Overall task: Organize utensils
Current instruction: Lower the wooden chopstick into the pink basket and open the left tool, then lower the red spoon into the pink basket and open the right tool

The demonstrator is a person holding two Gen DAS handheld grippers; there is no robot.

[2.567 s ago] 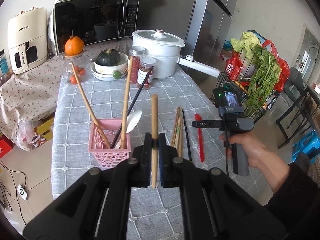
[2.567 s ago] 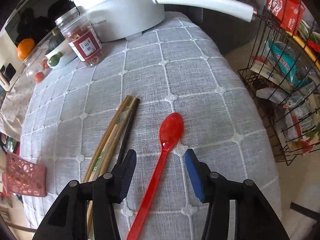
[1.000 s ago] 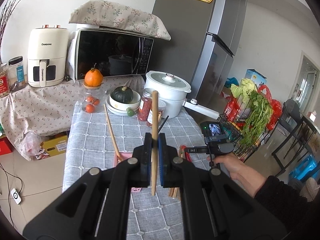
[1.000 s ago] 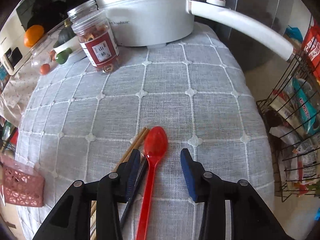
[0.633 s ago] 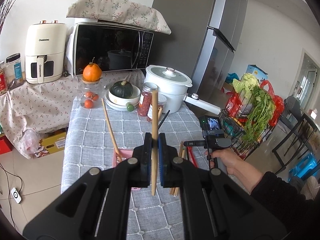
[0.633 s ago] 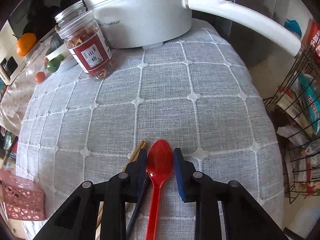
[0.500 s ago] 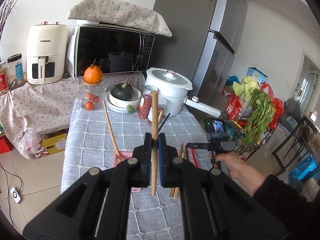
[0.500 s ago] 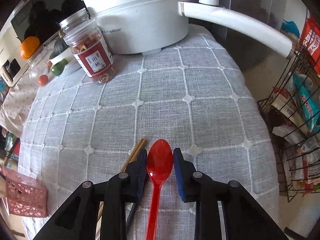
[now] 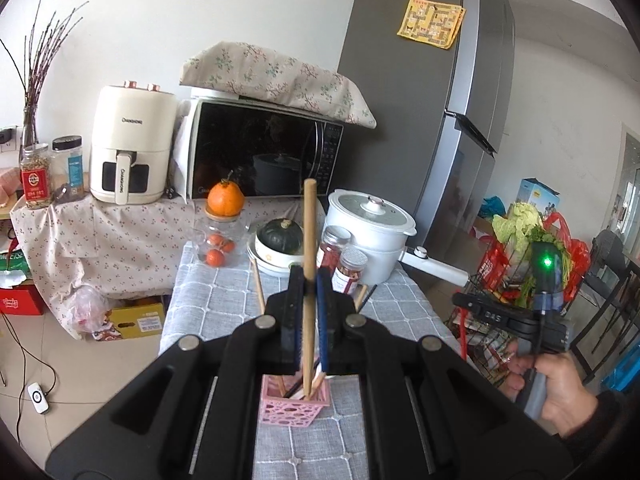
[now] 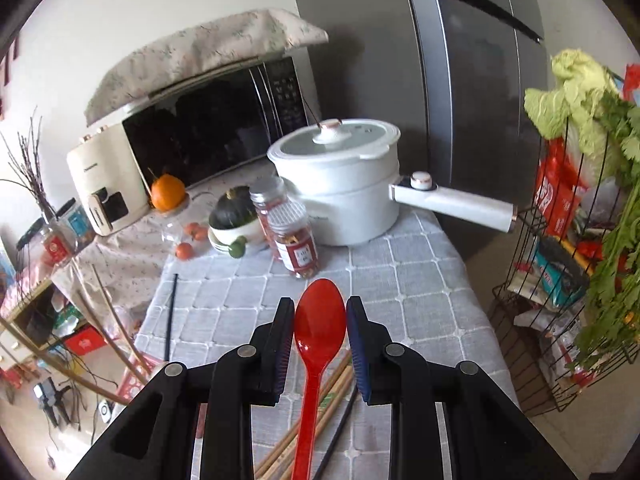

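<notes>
My left gripper (image 9: 309,280) is shut on a wooden chopstick (image 9: 308,240), held upright above the pink utensil basket (image 9: 294,407), which holds other chopsticks. My right gripper (image 10: 320,314) is shut on a red plastic spoon (image 10: 318,344), lifted above the grey checked tablecloth (image 10: 420,280). Under the spoon lie several wooden chopsticks (image 10: 332,384) and a black one (image 10: 340,420) on the cloth. The right gripper also shows in the left wrist view (image 9: 460,300), at the table's right edge.
A white pot with a long handle (image 10: 344,176), two red jars (image 10: 296,240), a bowl with a squash (image 10: 234,216) and a glass jar under an orange (image 9: 218,236) stand at the table's far end. A wire rack of vegetables (image 10: 576,240) stands to the right.
My right gripper closed on the red spoon and lifted it off the cloth. My left gripper rose with the chopstick and now hangs over the pink basket.
</notes>
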